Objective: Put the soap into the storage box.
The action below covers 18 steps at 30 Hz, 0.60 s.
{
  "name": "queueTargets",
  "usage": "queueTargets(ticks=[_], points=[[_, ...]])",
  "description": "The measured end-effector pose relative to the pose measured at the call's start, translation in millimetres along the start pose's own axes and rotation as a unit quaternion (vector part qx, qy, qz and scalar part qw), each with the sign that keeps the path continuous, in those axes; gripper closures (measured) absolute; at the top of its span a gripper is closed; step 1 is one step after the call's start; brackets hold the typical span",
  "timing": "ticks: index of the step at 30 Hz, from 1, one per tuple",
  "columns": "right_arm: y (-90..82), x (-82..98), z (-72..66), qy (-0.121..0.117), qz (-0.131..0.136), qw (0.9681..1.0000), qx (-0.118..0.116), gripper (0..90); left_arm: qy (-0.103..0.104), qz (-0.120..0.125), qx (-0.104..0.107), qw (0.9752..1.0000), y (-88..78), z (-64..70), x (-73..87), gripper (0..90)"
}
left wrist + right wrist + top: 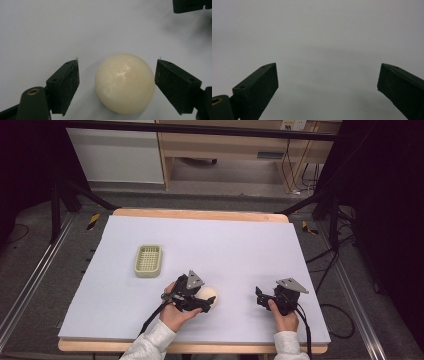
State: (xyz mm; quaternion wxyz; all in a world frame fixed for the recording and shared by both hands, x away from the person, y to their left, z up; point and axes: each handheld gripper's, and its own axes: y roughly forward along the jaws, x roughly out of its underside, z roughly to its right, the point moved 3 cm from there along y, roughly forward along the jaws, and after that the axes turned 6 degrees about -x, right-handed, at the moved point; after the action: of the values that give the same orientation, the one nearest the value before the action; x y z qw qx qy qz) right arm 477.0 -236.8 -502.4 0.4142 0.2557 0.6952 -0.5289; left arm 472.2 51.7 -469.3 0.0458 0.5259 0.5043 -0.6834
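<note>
A cream, rounded bar of soap (124, 86) lies on the pale sheet between the two jaws of my left gripper (117, 75). The jaws stand open; the right one is close to the soap's side and the left one stands apart from it. In the high view the soap (209, 294) peeks out beside my left gripper (205, 301) near the table's front. My right gripper (260, 296) rests farther right, open, with nothing between its jaws (327, 80). A pale green slotted soap dish (148, 260) sits to the back left of the soap.
The table is covered by a light lavender sheet (225, 245) with a wooden rim (200, 213) showing at the back. Black frame legs and cables stand on the floor around the table. The other gripper's jaw (190, 5) shows at the top right of the left gripper view.
</note>
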Motion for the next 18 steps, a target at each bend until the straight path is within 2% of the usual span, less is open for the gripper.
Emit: queueTargets(ticks=[18], points=[[0.3,0.0,0.1,0.000,-0.001,1.0000,-0.001,3.8,0.008,-0.024,0.007,0.9997,12.1,7.0,4.1,18.8]])
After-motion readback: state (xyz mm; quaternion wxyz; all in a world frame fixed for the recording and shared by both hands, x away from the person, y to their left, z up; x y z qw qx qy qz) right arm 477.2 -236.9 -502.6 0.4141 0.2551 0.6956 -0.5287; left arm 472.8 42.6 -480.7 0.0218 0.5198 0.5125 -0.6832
